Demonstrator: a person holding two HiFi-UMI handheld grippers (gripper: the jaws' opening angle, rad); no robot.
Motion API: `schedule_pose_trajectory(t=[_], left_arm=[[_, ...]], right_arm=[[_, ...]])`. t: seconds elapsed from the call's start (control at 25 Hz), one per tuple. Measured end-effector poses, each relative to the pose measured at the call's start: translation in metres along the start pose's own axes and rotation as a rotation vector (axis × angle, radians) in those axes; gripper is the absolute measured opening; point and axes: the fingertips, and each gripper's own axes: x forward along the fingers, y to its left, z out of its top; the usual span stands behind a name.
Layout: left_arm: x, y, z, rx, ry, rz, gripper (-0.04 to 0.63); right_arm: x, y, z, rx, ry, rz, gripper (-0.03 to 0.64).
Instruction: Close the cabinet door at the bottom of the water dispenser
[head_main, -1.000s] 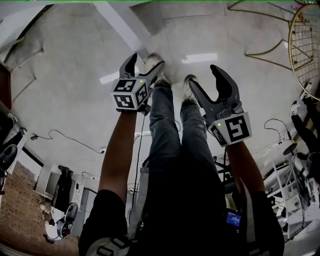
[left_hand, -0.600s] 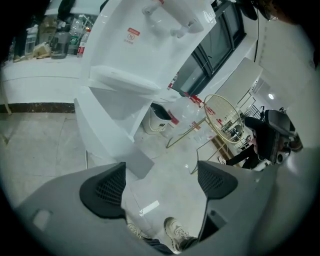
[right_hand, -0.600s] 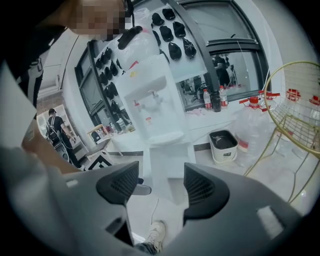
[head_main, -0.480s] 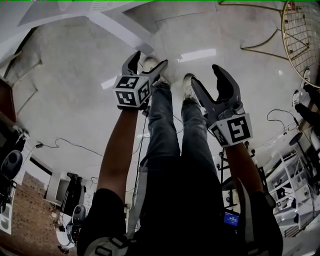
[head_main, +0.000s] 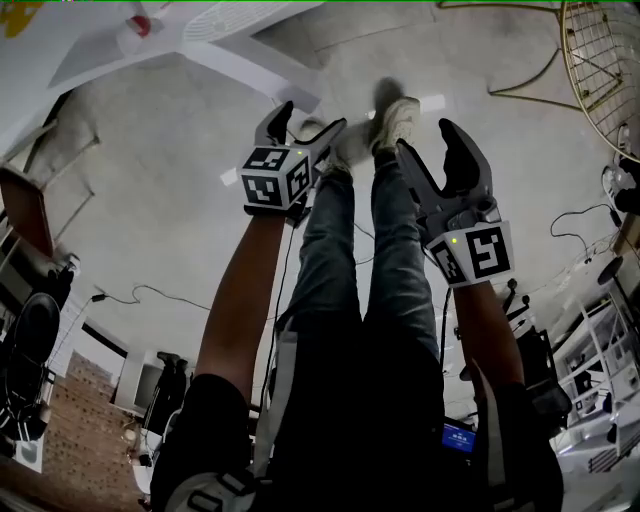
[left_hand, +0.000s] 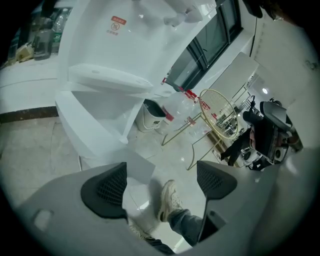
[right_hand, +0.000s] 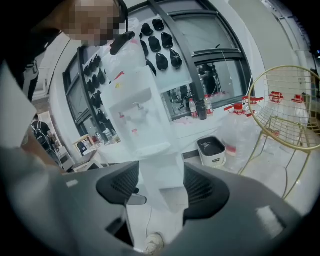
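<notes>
The white water dispenser stands ahead on the left in the left gripper view, taps and drip shelf up top. At its foot a white panel, which looks like the open cabinet door, sticks out toward me. The right gripper view puts the dispenser straight ahead, its lower part seen between the jaws. My left gripper and right gripper are held out in front over the person's legs. Both are open, hold nothing, and are well short of the dispenser.
A white bin sits on the floor right of the dispenser. Beyond it stands a gold wire basket on thin legs, also at the head view's top right as the basket. Cables trail over the pale floor. The person's shoe is below the left jaws.
The person has stepped forward, one foot swinging ahead between the grippers. Both grippers shifted slightly up and right in the head view. A white shape has come in at the top left.
</notes>
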Motion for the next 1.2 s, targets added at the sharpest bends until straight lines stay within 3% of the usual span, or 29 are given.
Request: schedule_pose_trajectory(t=[0.64, 1.2], left_arm=[[0.019, -0.007, 0.022, 0.013, -0.055, 0.061, 0.44], [0.057, -0.016, 0.055, 0.05, -0.068, 0.068, 0.43]], right_arm=[[0.017, -0.021, 0.021, -0.061, 0.03, 0.096, 0.275], [0.028, -0.066, 0.018, -0.015, 0.041, 0.088, 0.275]])
